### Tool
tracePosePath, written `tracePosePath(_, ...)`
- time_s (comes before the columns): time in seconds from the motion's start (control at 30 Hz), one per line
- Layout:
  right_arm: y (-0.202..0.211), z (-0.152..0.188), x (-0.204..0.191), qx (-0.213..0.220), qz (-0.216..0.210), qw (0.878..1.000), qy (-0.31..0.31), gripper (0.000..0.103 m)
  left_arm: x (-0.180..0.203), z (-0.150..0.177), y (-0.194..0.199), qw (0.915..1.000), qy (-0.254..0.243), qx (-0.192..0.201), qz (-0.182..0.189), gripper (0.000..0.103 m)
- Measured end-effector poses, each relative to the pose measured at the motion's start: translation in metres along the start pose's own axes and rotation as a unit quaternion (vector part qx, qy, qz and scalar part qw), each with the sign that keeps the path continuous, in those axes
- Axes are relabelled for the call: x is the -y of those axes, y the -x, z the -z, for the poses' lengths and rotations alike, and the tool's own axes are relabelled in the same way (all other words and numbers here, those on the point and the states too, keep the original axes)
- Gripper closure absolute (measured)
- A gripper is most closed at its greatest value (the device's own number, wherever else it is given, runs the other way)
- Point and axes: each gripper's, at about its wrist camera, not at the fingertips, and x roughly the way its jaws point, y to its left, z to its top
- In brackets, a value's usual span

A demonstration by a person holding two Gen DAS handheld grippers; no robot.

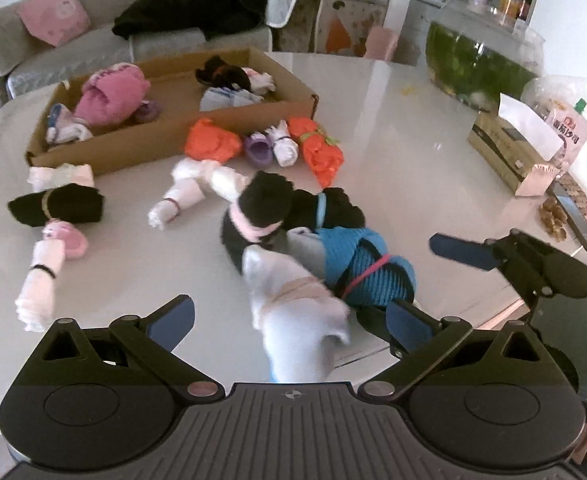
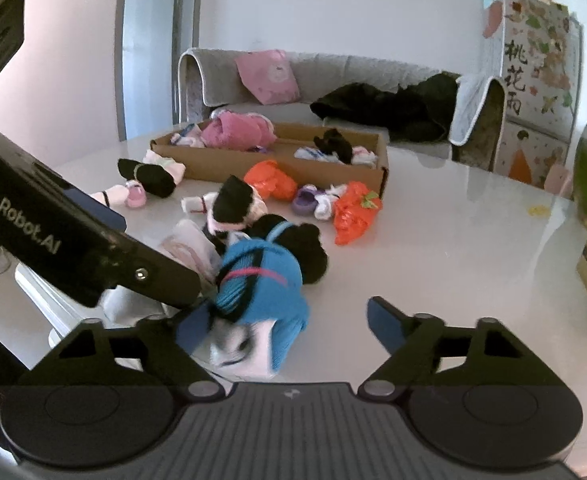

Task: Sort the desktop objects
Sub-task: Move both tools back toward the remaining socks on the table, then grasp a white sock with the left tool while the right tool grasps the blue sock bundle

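Note:
A pile of rolled sock bundles lies on the white table (image 1: 393, 160). My left gripper (image 1: 291, 318) is open, its fingers on either side of a white bundle (image 1: 297, 304) without pressing it. My right gripper (image 2: 289, 324) is also open around the blue bundle (image 2: 261, 280) tied with a pink band; its left pad touches the bundle and its right pad stands apart. Black bundles (image 1: 269, 200) lie just behind. One blue finger (image 1: 461, 250) of the right gripper shows in the left wrist view. A cardboard box (image 1: 105, 152) at the back holds pink slippers (image 1: 109, 96) and socks.
Orange bundles (image 1: 209, 142), a purple toy shoe (image 1: 257, 150) and white socks (image 1: 181, 196) lie before the box. A black bundle (image 1: 59, 204) lies at the left. A tissue box (image 1: 505, 152), a fish bowl (image 1: 477, 64) and snacks (image 1: 553, 216) stand at the right. The table's edge runs close under both grippers.

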Motion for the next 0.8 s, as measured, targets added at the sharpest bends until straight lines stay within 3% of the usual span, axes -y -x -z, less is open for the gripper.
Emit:
tracePosePath(0.13, 0.002, 0.001, 0.014, -0.006, -0.003, 1.0, -0.021, 0.036, 0.006, -0.005, -0.012, 0.9999, 0.009, -0.011, -0.003, 0.0)
tracePosePath(0.27, 0.003, 0.001, 0.025, -0.005, -0.003, 0.999, -0.036, 0.036, 0.008, -0.003, -0.025, 0.9988, 0.01, -0.027, -0.04, 0.0)
tracePosePath(0.5, -0.002, -0.002, 0.026, -0.004, -0.017, 1.0, -0.026, 0.036, -0.012, 0.006, -0.029, 0.9977, 0.033, -0.025, -0.054, 0.006)
tracePosePath(0.57, -0.005, -0.003, 0.027, -0.007, -0.027, 0.999, -0.026, 0.042, -0.014, 0.008, -0.025, 0.9977, 0.029, -0.017, -0.059, 0.012)
tracePosePath(0.73, -0.016, -0.006, 0.025, -0.021, -0.052, 0.998, -0.027, 0.056, -0.012, 0.013, -0.019, 0.9973, 0.01, 0.0, -0.073, 0.04)
tracePosePath(0.8, -0.018, -0.006, 0.024, -0.024, -0.052, 0.998, -0.026, 0.059, -0.012, 0.014, -0.018, 0.9972, 0.002, 0.001, -0.074, 0.041)
